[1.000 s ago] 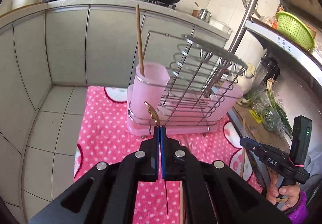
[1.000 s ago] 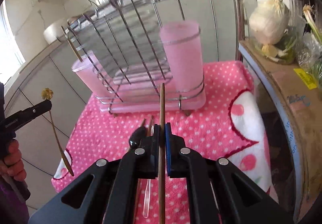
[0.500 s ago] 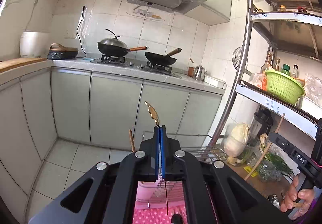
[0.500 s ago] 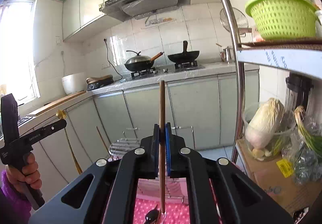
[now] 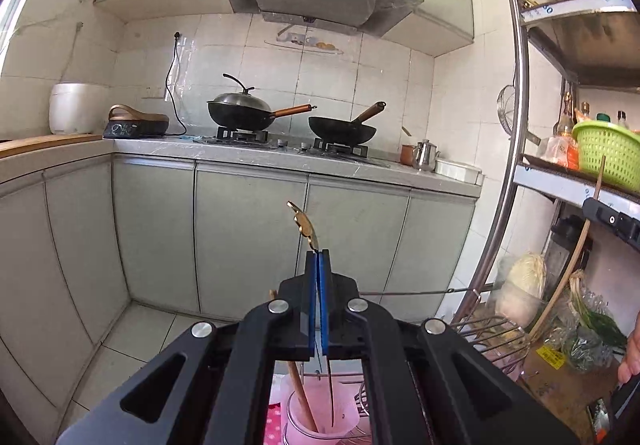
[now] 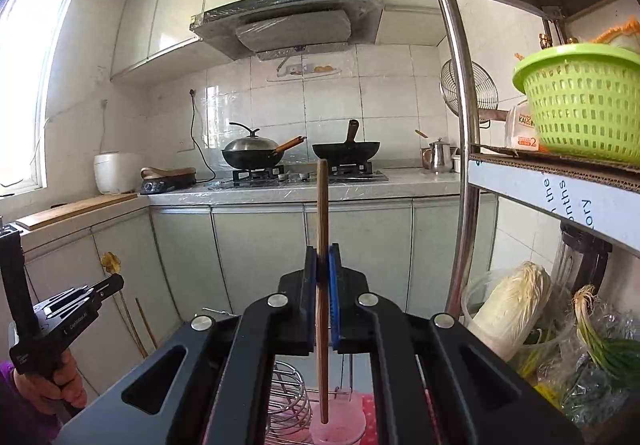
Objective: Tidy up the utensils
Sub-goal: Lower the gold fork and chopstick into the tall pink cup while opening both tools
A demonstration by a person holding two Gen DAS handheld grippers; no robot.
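**Both claws clamped on utensils above the pink cups**

Left claw (image 5: 318, 265), in its own view, has its blue pads pressed together on a thin gold utensil (image 5: 304, 223). The ornate gold end sticks up past the fingertips; the thin shaft hangs below the jaws, its tip inside a pink cup (image 5: 320, 421). A wooden stick (image 5: 302, 397) leans in that same cup. Wire rack (image 5: 492, 333) shows to the right of the cup. At far right the other claw (image 5: 600, 211) grips a long wooden chopstick (image 5: 568, 281) before the shelf.

Right claw (image 6: 322, 265), in its own view, is nearly closed on the wooden chopstick (image 6: 322, 205), which stands upright. Its lower end hangs over a second pink cup (image 6: 338, 427), beside the wire rack (image 6: 286, 401). At left, a hand (image 6: 52, 385) holds the left claw (image 6: 114, 281) with the gold utensil (image 6: 110, 263).
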